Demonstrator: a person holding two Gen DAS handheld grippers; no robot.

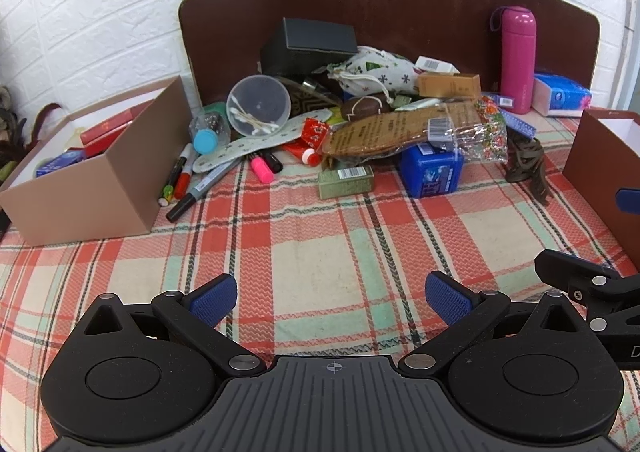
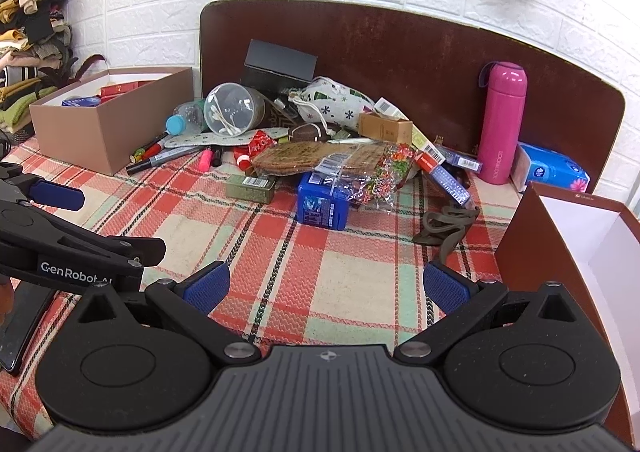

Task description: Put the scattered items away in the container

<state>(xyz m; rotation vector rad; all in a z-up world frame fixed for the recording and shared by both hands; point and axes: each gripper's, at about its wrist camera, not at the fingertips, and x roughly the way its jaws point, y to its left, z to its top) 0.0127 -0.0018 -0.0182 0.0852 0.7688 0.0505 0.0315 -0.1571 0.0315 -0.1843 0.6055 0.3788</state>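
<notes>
A heap of scattered items lies at the back of the plaid cloth: a blue box (image 1: pixel 431 171), a green box (image 1: pixel 346 182), markers (image 1: pixel 200 188), a clear tub of cotton swabs (image 1: pixel 258 104), a packaged insole (image 1: pixel 404 128) and a cloth pouch (image 1: pixel 372 70). A tan cardboard box (image 1: pixel 86 188) at the left holds a few items. My left gripper (image 1: pixel 330 302) is open and empty, hovering over the cloth well short of the heap. My right gripper (image 2: pixel 326 286) is open and empty too, beside a brown box (image 2: pixel 532 248) at the right.
A pink flask (image 1: pixel 517 56) and a tissue pack (image 1: pixel 562 94) stand at the back right. A dark strap (image 2: pixel 448 228) lies near the brown box. A brown headboard (image 1: pixel 400 4) and a white brick wall close the back. Clothes (image 2: pixel 28 32) pile at far left.
</notes>
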